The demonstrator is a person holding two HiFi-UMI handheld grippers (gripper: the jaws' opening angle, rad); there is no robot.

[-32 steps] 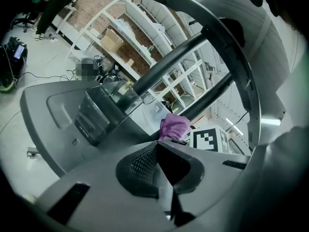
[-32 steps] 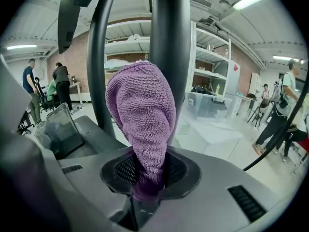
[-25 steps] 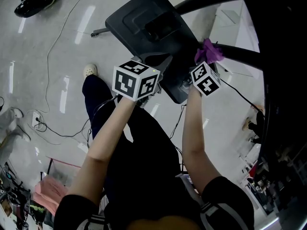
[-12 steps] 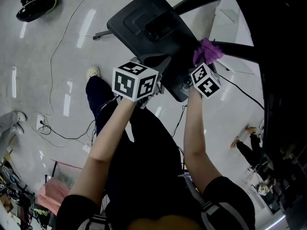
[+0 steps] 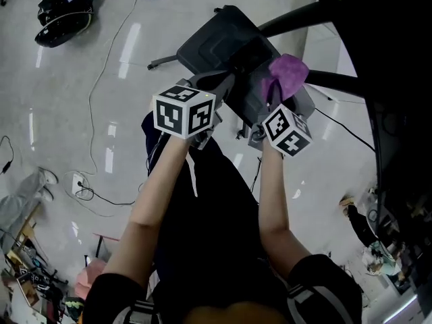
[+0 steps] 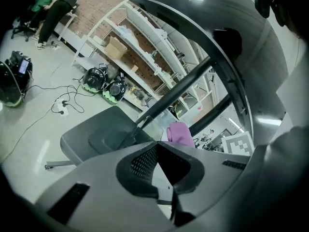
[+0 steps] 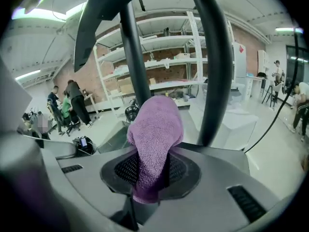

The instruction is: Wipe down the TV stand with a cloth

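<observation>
- Head view has the right tongs (image 5: 272, 98) clenched on one end of the purple cloth (image 5: 286, 71), and its loose wad sticks out past the tips toward 12 o'clock. The left tongs (image 5: 217, 83) are closed on nothing, and the left gripper view shows their pads meeting.
- That cloth sits over the TV stand (image 5: 233, 52), at the 3 o'clock side of its grey base plate (image 5: 202, 42) and beside a black post (image 5: 341, 81). I cannot tell whether it touches either.
- Only one end of the cloth is pinched, so dragging it hard across the plate or round a post could pull it free.
- In the right gripper view two black uprights (image 7: 134, 57) rise close behind the cloth at 11 and 1 o'clock. A wide sweep could knock the tongs or their marker cube (image 5: 287, 130) against them.
- Both tongs hang near each other over the same plate, so a stroke toward 9 o'clock could bump the right one into the left.
- A thin cable (image 5: 342, 130) runs across the floor (image 5: 67, 100) at 4 o'clock, where a low pass could snag it.
- Open room lies from 8 to 11 o'clock, where only the black bag (image 5: 64, 12) stands well apart. The 3 o'clock side is crowded with dark framework, and the person's legs fill 6 o'clock.
</observation>
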